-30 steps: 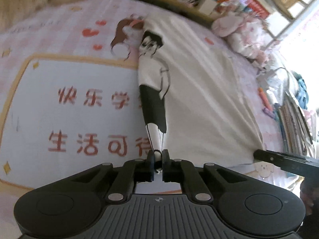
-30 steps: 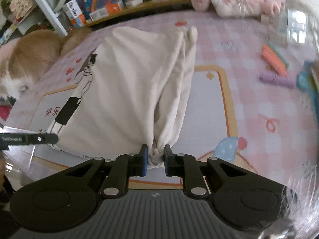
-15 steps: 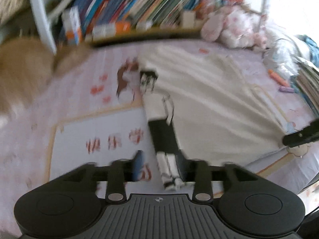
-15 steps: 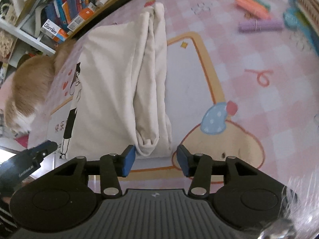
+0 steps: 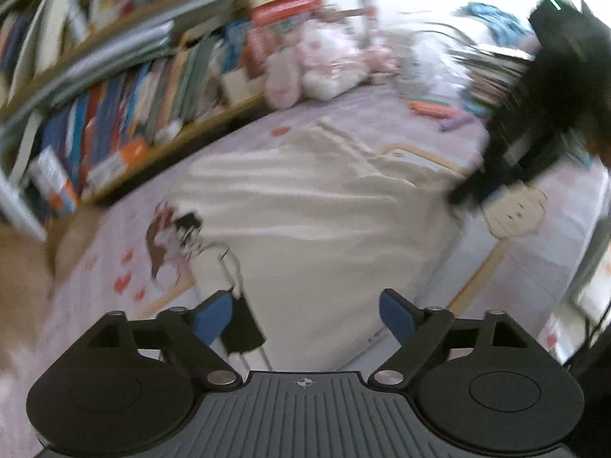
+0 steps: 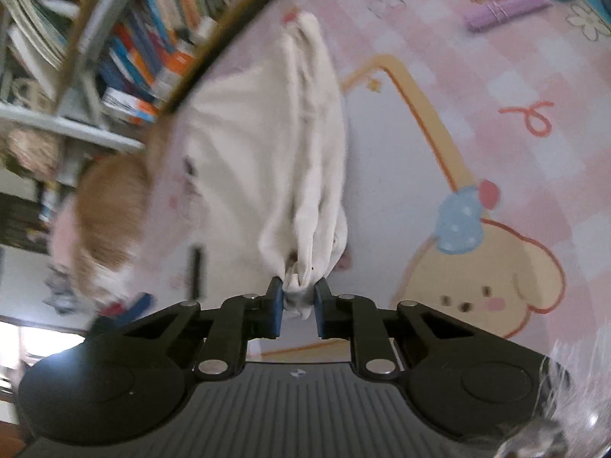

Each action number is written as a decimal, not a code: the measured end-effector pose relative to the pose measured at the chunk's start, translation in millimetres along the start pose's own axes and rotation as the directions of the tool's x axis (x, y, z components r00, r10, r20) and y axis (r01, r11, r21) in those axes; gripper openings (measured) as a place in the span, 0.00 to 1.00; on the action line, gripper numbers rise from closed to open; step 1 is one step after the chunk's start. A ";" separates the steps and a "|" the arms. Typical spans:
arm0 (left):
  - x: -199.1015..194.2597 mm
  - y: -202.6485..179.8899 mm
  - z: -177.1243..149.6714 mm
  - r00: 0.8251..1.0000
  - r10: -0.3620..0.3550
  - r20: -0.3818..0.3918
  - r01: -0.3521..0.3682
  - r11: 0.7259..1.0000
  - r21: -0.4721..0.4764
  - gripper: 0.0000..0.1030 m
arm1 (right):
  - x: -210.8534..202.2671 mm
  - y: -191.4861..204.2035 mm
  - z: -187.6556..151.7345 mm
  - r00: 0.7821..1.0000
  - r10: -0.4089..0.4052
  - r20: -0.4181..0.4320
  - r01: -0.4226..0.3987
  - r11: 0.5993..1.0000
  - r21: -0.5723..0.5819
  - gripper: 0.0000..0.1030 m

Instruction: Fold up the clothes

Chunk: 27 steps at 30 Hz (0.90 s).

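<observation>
A cream T-shirt (image 5: 324, 221) with a printed cartoon figure (image 5: 198, 236) lies folded lengthwise on the pink mat (image 5: 527, 267). My left gripper (image 5: 305, 318) hovers over the shirt's near edge, its jaws opening wide with nothing pinched between the blue pads. In the left wrist view, my right gripper (image 5: 496, 175) is a dark blur at the shirt's right corner. In its own view, the right gripper (image 6: 299, 299) is closing, and its pads press on a bunched end of the T-shirt (image 6: 275, 145).
A low bookshelf (image 5: 126, 87) full of books runs along the far side. Plush toys (image 5: 317, 65) sit by it. An orange furry animal (image 6: 103, 221) lies left of the shirt. Coloured sticks (image 6: 492, 11) lie on the mat (image 6: 496, 145) at the far right.
The left gripper let go of the shirt's printed corner, opened wide and swung sideways while rolling. The right gripper opened off the bunched fold, then closed on it again.
</observation>
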<state>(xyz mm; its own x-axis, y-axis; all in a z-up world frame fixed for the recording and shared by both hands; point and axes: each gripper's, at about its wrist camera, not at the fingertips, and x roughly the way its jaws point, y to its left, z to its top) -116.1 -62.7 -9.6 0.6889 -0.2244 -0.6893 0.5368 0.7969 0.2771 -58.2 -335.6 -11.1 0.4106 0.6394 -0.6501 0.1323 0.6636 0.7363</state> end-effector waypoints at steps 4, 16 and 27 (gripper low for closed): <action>9.0 -18.5 3.0 0.999 -0.034 -0.011 0.035 0.997 0.075 0.86 | -8.7 19.5 4.8 0.998 0.061 0.027 -0.061 0.998 0.001 0.15; 38.2 -57.5 1.3 0.992 0.121 -0.019 -0.113 0.966 0.234 0.86 | -12.4 40.8 11.0 0.999 0.047 0.027 -0.046 0.998 -0.036 0.15; 37.8 -23.1 8.2 0.982 0.190 -0.009 -0.188 0.977 0.097 0.85 | -14.1 41.1 9.2 0.998 -0.061 0.018 0.063 0.990 -0.123 0.23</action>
<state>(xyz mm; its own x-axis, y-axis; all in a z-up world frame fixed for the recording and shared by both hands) -98.5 -94.2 -36.6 0.7738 -0.0638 -0.6302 0.4422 0.7668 0.4653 -50.3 -320.9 30.1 0.4177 0.5905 -0.6905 0.0462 0.7452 0.6652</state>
